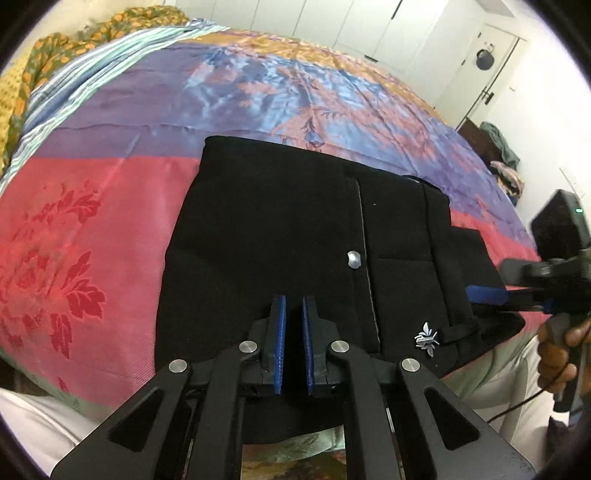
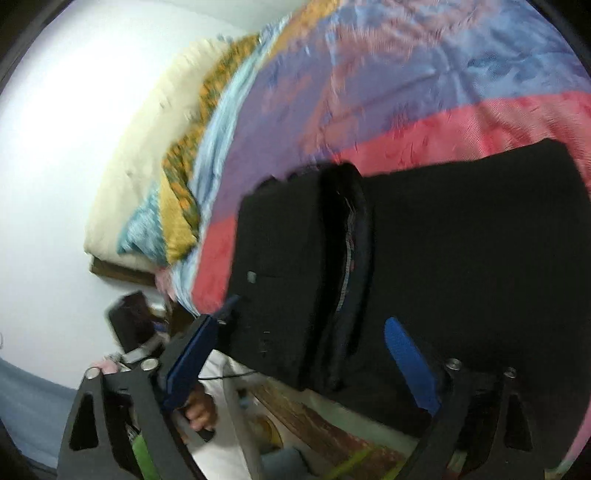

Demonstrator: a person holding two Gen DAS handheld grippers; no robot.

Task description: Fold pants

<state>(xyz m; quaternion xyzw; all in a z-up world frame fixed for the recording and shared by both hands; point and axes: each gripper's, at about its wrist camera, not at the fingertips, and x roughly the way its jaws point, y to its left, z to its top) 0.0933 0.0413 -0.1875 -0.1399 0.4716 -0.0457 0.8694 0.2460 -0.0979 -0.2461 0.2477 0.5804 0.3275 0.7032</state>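
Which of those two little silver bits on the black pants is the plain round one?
The round stud by the pocket seam on the black pants. The other silver piece, lower right of it, is a spiky, leaf-shaped emblem.

I see the folded pants (image 1: 280,229) lying on the bed (image 1: 92,229) near its front edge; my left tool (image 1: 294,306) hangs above them, my right tool (image 1: 484,293) at their right edge.

Bedroom, bed takes up most of the view.
Satin bedspread (image 1: 110,229) in red, purple, blue and orange floral bands; orange-green patterned cloth (image 1: 92,33) bunched at far edge. White wardrobe doors (image 1: 351,26) behind, white door (image 1: 491,74) right, plain white wall (image 2: 74,129).
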